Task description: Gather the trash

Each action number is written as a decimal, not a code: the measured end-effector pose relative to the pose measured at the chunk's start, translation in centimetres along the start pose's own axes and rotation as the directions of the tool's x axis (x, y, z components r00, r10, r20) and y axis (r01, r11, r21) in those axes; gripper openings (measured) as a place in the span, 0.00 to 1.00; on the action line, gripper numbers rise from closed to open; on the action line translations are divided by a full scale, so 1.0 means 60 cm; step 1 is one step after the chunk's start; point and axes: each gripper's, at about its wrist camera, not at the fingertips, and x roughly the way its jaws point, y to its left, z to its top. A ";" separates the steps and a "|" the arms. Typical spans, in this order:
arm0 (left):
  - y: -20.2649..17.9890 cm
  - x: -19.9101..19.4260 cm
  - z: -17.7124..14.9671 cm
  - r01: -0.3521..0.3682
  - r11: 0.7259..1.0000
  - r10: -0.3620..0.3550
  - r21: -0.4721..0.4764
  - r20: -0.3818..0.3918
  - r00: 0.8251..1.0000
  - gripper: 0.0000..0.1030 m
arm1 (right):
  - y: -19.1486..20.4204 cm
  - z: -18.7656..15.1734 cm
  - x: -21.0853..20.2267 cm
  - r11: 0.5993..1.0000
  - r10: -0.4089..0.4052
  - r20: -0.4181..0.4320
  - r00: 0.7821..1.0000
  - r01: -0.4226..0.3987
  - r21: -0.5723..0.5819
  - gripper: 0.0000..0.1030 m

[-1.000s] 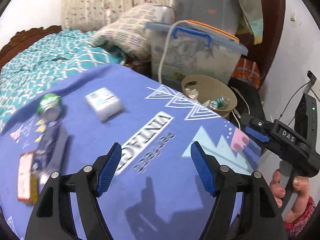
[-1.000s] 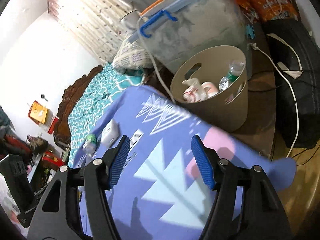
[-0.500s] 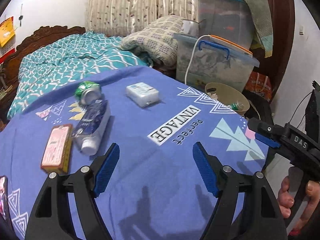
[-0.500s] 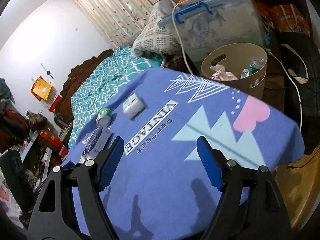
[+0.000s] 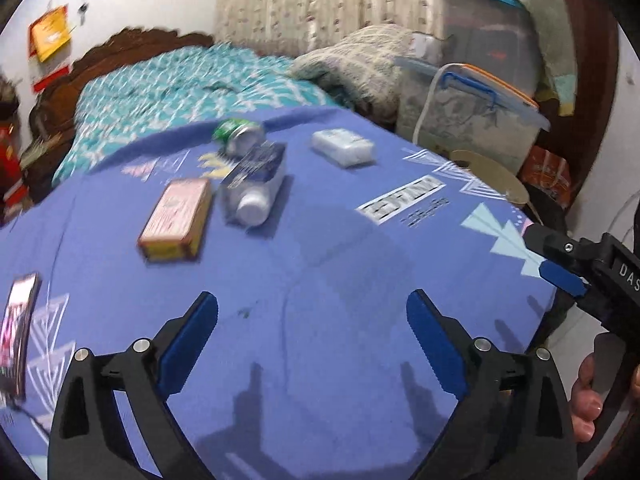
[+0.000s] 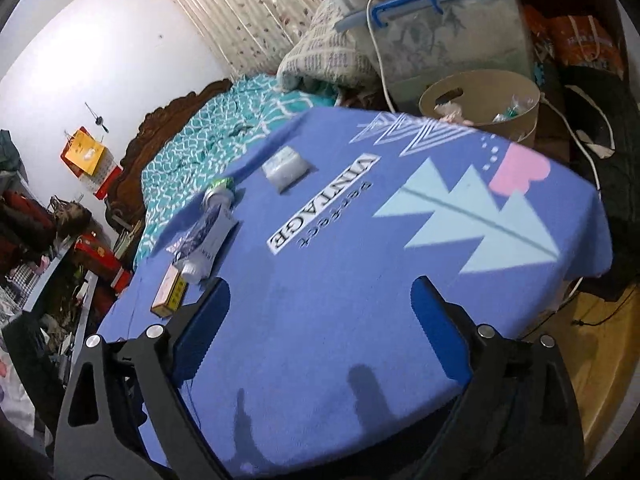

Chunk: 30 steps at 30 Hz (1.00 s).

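1. Two grippers hover over a table under a blue cloth. The left gripper has its blue pads spread wide with nothing between them; the right gripper is likewise spread and empty.
2. From the left wrist view, the right gripper's tip shows at the right edge, apart from the trash, with the holding hand below it.
3. A phone lies at the cloth's near left edge.
4. Four trash items lie on the far left part of the cloth, well apart from both grippers:
   - A pink box with yellow sides lies flat, nearest the left gripper.
   - A bottle lies on its side just beside the box, white cap pointing toward the grippers.
   - A green can lies on its side just behind the bottle; whether they touch cannot be told.
   - A white packet lies alone, to the right of the can.
5. A "VINTAGE" print sits mid-cloth.
6. A beige bin stands off the table's far right corner and holds a plastic bottle and crumpled waste.
7. Behind the bin stands a clear storage box with a blue handle. A bed with a teal cover lies beyond the table.
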 end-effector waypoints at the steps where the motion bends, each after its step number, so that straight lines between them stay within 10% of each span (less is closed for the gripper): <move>1: 0.008 0.001 -0.004 -0.009 1.000 0.009 -0.019 -0.008 1.000 0.90 | 0.002 -0.003 0.004 1.000 -0.001 -0.011 1.000 0.001 0.000 0.90; 10: 0.057 0.016 -0.035 -0.105 0.987 0.091 -0.119 -0.119 0.989 0.92 | 0.027 -0.009 0.019 0.999 -0.023 -0.040 0.999 0.021 -0.046 0.91; 16: 0.099 0.033 -0.054 -0.049 0.981 0.021 -0.186 -0.151 0.988 0.92 | 0.051 -0.018 0.058 0.997 -0.060 -0.075 0.995 0.056 -0.053 0.91; 30: 0.101 0.045 -0.047 -0.079 0.989 0.057 -0.123 -0.173 0.983 0.92 | 0.091 -0.023 0.114 0.995 -0.071 -0.132 0.989 0.061 -0.078 0.92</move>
